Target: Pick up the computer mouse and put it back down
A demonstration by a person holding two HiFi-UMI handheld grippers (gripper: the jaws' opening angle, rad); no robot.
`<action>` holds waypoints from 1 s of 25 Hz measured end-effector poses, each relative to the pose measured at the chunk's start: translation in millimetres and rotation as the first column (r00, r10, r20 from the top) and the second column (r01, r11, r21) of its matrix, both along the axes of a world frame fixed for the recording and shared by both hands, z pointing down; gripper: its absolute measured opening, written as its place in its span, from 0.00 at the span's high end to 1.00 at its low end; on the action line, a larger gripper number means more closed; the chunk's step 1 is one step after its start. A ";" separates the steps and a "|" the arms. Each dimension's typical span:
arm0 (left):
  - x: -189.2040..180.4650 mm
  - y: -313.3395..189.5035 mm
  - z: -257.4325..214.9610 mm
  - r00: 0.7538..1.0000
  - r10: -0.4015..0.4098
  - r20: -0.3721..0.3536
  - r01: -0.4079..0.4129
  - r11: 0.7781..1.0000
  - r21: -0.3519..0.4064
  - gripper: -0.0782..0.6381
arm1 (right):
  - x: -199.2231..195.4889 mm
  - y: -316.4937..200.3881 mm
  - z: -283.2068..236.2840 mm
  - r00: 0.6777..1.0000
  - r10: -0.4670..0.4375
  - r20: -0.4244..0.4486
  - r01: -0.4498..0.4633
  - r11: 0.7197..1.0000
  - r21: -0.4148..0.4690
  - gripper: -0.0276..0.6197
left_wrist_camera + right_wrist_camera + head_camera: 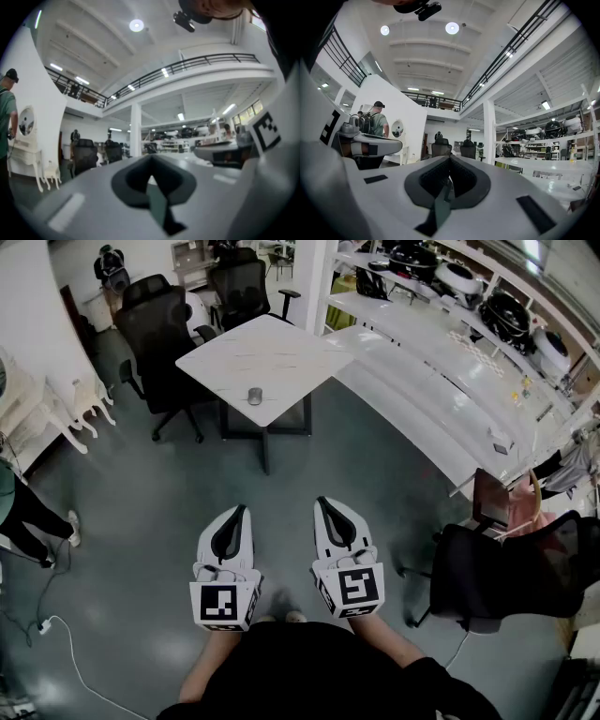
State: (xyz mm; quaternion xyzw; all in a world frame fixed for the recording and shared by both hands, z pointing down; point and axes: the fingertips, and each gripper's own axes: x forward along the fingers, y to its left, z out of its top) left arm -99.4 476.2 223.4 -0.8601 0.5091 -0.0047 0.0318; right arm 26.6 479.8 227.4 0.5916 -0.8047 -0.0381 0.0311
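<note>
Holding your left gripper (240,512) and right gripper (323,505) closed and empty, far from the mouse (254,396).
Head view: the mouse, I think, is the small grey thing on the white table (281,352), well apart from you. Left gripper view, then right gripper view: jaws together, nothing between; if you arrive like this, you may push it away.

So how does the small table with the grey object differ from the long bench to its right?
The small table is roughly square, set corner-on to the camera, and bears only a small grey object. The long bench is a narrow strip running diagonally, with loaded shelves beside it. Both have white tops.
</note>
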 end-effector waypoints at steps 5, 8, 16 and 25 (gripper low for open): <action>12.9 -6.6 2.6 1.000 -0.011 0.000 0.011 1.000 0.000 0.88 | 12.8 -7.0 4.0 1.000 -0.013 0.010 0.013 1.000 0.001 0.93; 19.4 -7.8 2.4 1.000 -0.021 -0.006 0.021 1.000 0.003 0.88 | 17.9 -9.0 3.0 0.999 -0.033 0.011 0.033 0.999 0.013 0.93; 26.9 -19.3 13.1 0.999 -0.048 -0.008 0.048 0.999 -0.014 0.88 | 26.2 -16.6 12.6 0.998 -0.065 0.002 0.065 0.998 0.013 0.93; 25.1 -70.9 31.6 0.999 -0.041 -0.014 0.040 0.998 -0.039 0.79 | 30.0 -58.9 30.9 0.998 -0.056 -0.005 0.056 0.998 0.008 0.93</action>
